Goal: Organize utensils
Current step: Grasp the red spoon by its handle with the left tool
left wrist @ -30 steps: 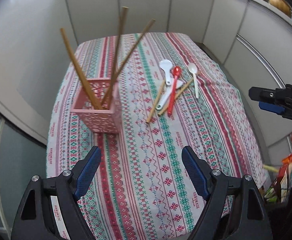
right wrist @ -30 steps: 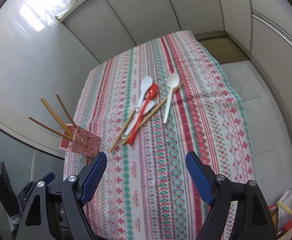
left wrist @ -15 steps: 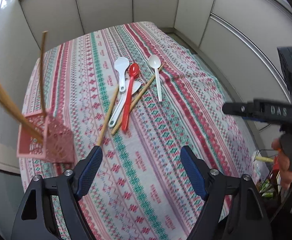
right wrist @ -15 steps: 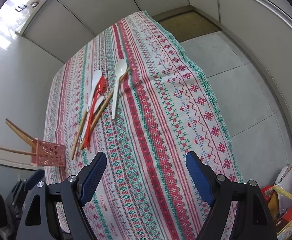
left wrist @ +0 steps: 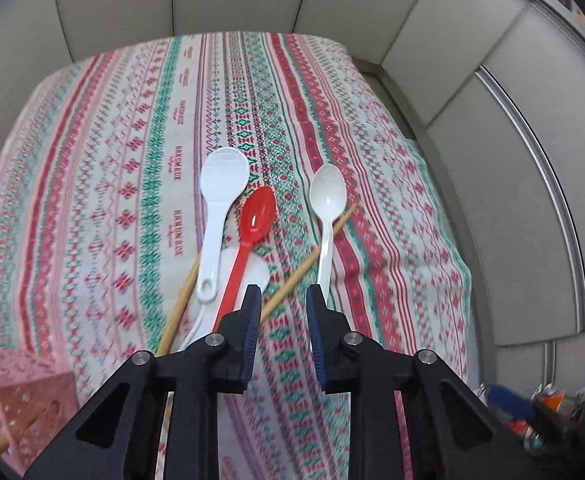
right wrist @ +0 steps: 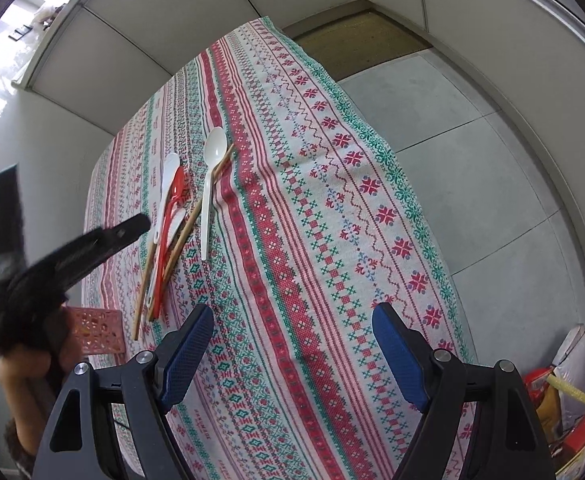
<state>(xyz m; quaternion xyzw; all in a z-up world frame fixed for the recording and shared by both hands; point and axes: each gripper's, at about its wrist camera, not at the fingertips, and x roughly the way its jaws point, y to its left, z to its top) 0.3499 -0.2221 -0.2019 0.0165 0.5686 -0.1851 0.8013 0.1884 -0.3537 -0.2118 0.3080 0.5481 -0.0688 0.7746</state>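
On the patterned tablecloth [left wrist: 92, 200] lie a white flat scoop [left wrist: 220, 200], a red spoon [left wrist: 252, 224], a white spoon [left wrist: 326, 208] and wooden chopsticks [left wrist: 292, 280]. My left gripper [left wrist: 280, 300] hovers just above the near end of a chopstick, jaws narrowed with a gap, holding nothing. A pink perforated holder [left wrist: 16, 392] with chopsticks in it sits at the lower left. In the right wrist view the utensils [right wrist: 172, 220] lie left of centre and the left gripper [right wrist: 124, 232] reaches over them. My right gripper [right wrist: 292, 340] is wide open and empty above the cloth.
The table's right edge [right wrist: 432, 240] drops to a grey tiled floor [right wrist: 492, 160]. Grey panel walls [left wrist: 472, 80] surround the table. Bags and packages [right wrist: 564, 392] lie on the floor at the lower right.
My left gripper has moved forward and down over the utensil pile and its jaws have narrowed. The pink holder slid to the view's lower left. The right gripper has turned slightly.
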